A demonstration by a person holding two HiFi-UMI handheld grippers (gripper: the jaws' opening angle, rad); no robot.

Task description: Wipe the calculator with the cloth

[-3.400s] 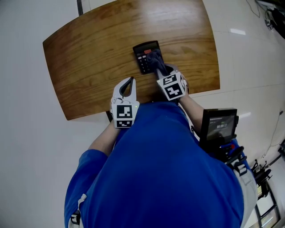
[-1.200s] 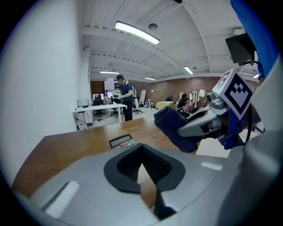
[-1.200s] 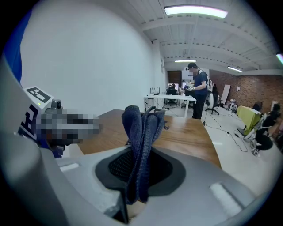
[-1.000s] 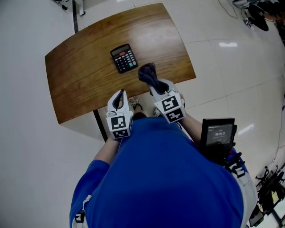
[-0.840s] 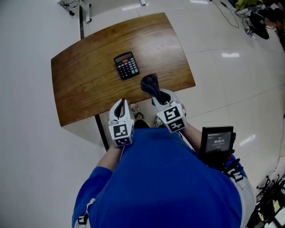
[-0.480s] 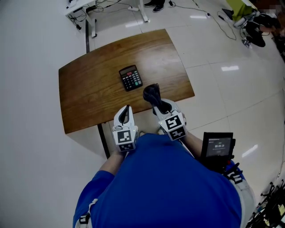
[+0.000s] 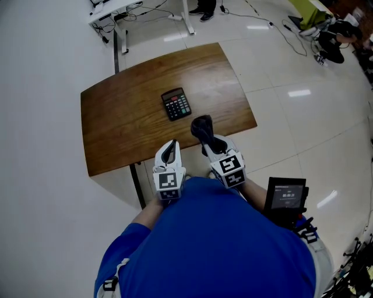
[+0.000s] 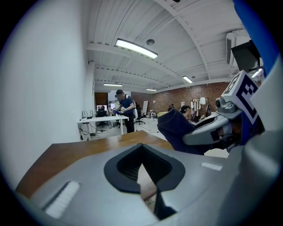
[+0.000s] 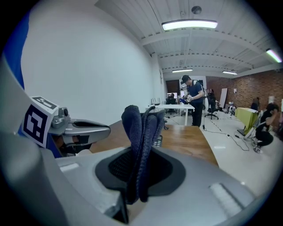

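A black calculator lies flat near the middle of the brown wooden table. My right gripper is shut on a dark blue cloth, which sticks up folded from the jaws over the table's near edge. In the right gripper view the cloth stands upright and hides most of the calculator behind it. My left gripper is shut with nothing in it, just short of the near edge. The left gripper view shows the cloth off to the right, clear of the table.
A black device with a screen hangs at the person's right side. The table's dark leg stands under the near edge. A white desk with cables is beyond the table, and a person stands by it.
The cloth has come off the calculator. Both grippers have drawn back to the table's near edge, and the person has stepped back, so the table looks farther away.
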